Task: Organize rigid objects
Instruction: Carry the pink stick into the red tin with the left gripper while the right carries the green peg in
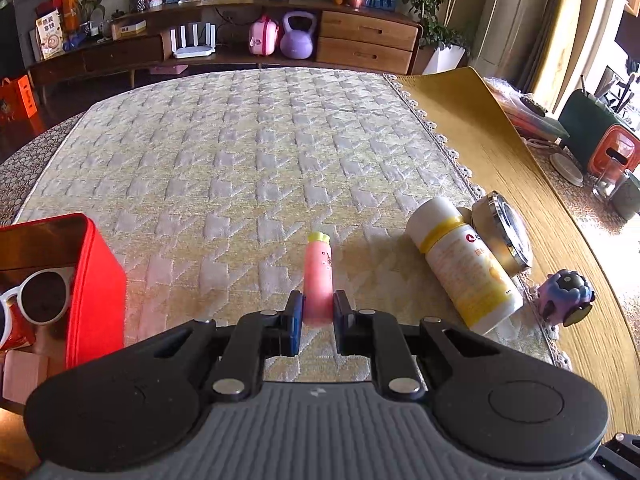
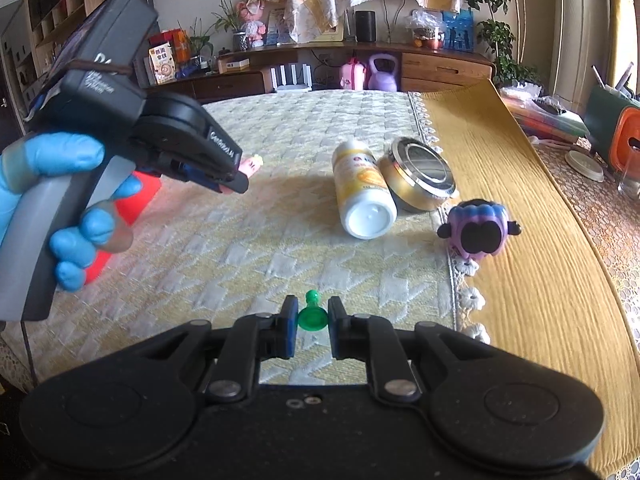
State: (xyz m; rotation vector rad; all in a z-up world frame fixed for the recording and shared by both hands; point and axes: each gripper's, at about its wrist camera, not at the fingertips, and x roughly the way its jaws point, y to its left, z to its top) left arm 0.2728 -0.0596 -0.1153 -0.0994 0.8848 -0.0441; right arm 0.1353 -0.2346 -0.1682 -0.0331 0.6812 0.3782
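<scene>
My left gripper point(image 1: 316, 312) is shut on a pink tube with a yellow cap point(image 1: 318, 276), held above the quilted mat; it also shows in the right wrist view point(image 2: 236, 182) with the tube's tip point(image 2: 252, 164) poking out. My right gripper point(image 2: 313, 316) is shut on a small green peg-shaped piece point(image 2: 312, 314). A red tin box point(image 1: 94, 280) at the left holds white sunglasses point(image 1: 36, 300). A white and yellow bottle point(image 1: 464, 268) lies on its side against a gold round tin point(image 1: 504, 236). A purple toy figure point(image 1: 566, 296) sits to the right.
A quilted cream mat point(image 1: 248, 168) covers the table, with a mustard cloth point(image 1: 492, 148) at its right. An orange and green container point(image 1: 612, 148), a white coaster point(image 1: 566, 164) and a glass jar point(image 1: 618, 192) stand at the far right. A wooden sideboard point(image 1: 360, 40) is behind.
</scene>
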